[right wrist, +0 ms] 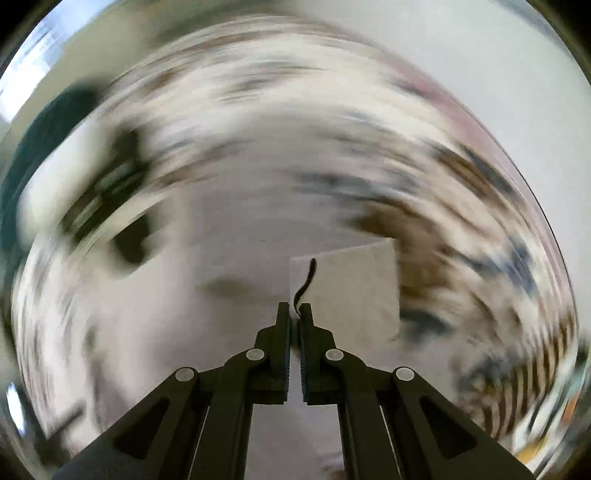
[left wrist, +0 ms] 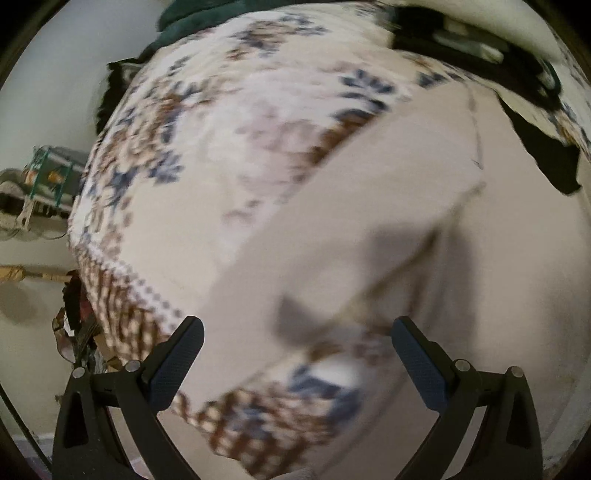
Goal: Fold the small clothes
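The left gripper is seen from its own camera with its two black fingers spread wide apart and nothing held between them. Blue textured pads line the inner faces of the fingers. Below and ahead of the spread fingers a pale beige garment is laid across a bed. The garment is blurred, so its exact kind cannot be told, but a long sleeve-like part is seen running diagonally toward the near edge of the bed. The bed is covered by a cream bedspread patterned with blue and brown flowers and a brown checked border. A black piece of cloth is seen by the far right edge of the bed, and a dark green cloth at the far edge. Beyond the left edge of the bed, floor and some clutter are visible.

The right gripper is seen with its fingers pressed together on a corner of a pale cloth, probably the same garment. A thin dark thread is seen curling up from the pinched spot. The held corner appears sharp and lifted, while everything behind it is smeared by strong blur; only streaks of the flowered bedspread can be made out there.
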Demonstrator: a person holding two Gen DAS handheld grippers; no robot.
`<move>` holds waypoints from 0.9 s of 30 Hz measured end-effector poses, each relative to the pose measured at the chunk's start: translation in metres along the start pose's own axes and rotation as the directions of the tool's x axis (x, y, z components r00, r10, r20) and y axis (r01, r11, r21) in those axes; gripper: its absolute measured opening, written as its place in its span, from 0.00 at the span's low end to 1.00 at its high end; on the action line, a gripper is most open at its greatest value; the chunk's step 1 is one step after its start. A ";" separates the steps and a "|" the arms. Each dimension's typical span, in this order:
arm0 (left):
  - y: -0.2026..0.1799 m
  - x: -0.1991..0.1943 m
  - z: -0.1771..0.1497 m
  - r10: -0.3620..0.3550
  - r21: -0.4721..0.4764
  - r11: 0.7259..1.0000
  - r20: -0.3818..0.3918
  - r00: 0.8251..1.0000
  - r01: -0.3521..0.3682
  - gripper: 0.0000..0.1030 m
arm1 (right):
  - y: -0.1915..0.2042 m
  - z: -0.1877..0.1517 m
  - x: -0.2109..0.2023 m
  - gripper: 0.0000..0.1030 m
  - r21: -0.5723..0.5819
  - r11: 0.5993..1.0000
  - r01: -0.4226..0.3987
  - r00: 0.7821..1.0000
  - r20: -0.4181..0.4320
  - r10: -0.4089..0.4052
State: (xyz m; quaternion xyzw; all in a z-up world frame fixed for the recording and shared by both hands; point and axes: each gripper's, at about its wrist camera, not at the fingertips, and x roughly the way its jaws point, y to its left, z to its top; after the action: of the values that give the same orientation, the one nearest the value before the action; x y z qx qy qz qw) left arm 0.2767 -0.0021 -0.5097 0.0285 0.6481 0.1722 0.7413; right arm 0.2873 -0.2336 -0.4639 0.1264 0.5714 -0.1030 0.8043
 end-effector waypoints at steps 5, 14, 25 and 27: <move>0.056 0.006 -0.010 0.051 -0.065 0.997 0.018 0.999 -0.050 1.00 | 0.195 -0.076 0.045 0.04 -0.492 0.862 -0.121 0.982 -0.186 0.031; 0.133 0.044 -0.044 0.113 -0.168 0.978 -0.053 0.992 -0.121 1.00 | 0.280 -0.199 0.116 0.04 -0.730 0.670 -0.133 0.933 -0.320 -0.164; 0.193 0.087 -0.082 -0.143 -0.350 0.933 -0.143 0.979 0.086 1.00 | 0.200 -0.116 0.121 0.61 -0.321 0.911 -0.261 0.864 -0.498 0.072; 0.198 0.107 -0.087 -0.213 -0.400 0.908 -0.188 0.959 0.123 1.00 | 0.178 -0.099 0.127 0.61 -0.263 0.941 -0.211 0.875 -0.480 0.062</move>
State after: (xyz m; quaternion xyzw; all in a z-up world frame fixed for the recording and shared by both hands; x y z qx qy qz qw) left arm 0.1598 0.1992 -0.5727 -0.1935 0.6822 0.2334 0.6654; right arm 0.2950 -0.0354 -0.5996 0.0611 0.7459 0.0783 0.6586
